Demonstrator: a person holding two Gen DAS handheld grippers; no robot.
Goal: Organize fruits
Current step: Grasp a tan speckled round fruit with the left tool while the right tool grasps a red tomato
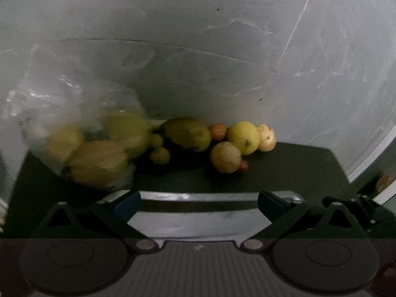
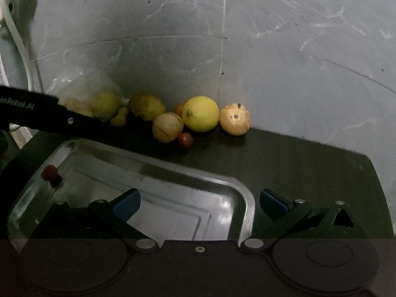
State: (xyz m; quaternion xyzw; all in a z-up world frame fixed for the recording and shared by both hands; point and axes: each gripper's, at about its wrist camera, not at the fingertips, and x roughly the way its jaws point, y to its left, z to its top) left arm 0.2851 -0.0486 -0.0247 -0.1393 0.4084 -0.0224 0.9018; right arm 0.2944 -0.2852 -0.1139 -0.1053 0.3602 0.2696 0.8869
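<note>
Now both the left claw and right claw gape wide, empty, over the shiny rectangular steel tray; yellow round fruits sit beyond it.

fruits in the plastic bag are smeared (motion blur).

- The long black arm of the left gripper, crossing the right wrist view, bears pale lettering, partly cut off at the picture's edge; the legible part reads "Robot.AI".
</note>
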